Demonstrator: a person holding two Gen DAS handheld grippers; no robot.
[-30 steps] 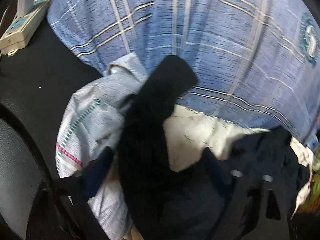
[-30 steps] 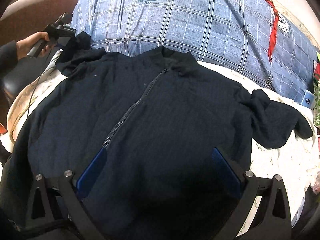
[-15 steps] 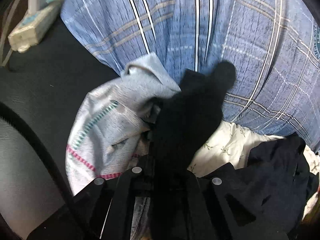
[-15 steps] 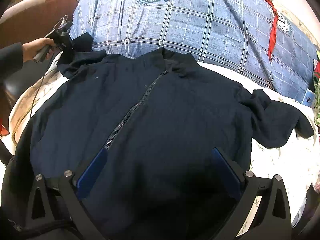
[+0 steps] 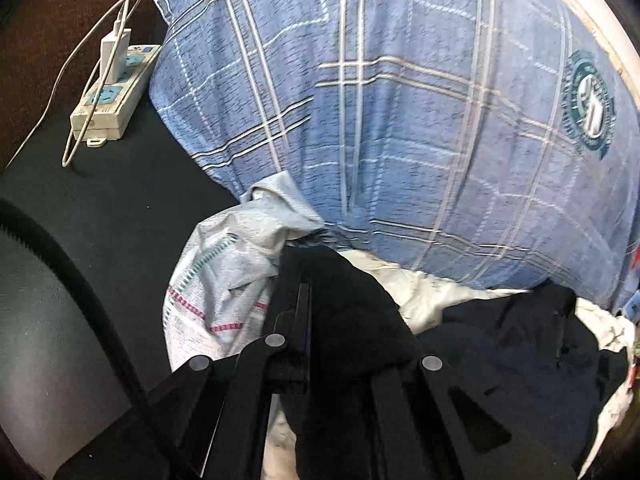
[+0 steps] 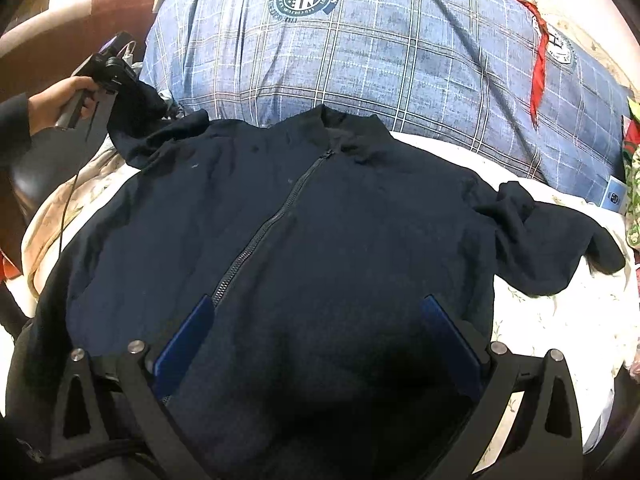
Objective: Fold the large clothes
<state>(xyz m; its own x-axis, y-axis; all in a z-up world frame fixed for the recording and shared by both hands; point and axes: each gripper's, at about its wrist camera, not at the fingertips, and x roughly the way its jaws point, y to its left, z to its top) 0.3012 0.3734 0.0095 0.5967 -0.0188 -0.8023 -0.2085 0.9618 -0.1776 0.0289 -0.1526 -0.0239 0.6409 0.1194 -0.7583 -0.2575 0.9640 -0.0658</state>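
Observation:
A dark navy zip-up jacket (image 6: 320,240) lies face up and spread on a bed, collar toward the far side. Its right sleeve (image 6: 560,244) lies bunched at the right. My left gripper (image 5: 320,304) is shut on the cuff of the jacket's left sleeve (image 5: 352,320) and holds it out at the bed's far left; it also shows in the right wrist view (image 6: 120,80), held in a hand. My right gripper (image 6: 320,320) is open, its blue pads (image 6: 188,336) on either side of the jacket's lower front.
A big blue plaid pillow (image 6: 380,60) lies along the far side of the bed. A pale patterned cloth (image 5: 224,280) is bunched at the left edge. A white power strip (image 5: 112,96) with a charger sits on a dark surface to the left. The sheet (image 6: 552,328) is white and floral.
My left gripper has closed on the sleeve cuff and drawn it out to the left and toward the pillow. My right gripper has stayed open over the jacket's hem.

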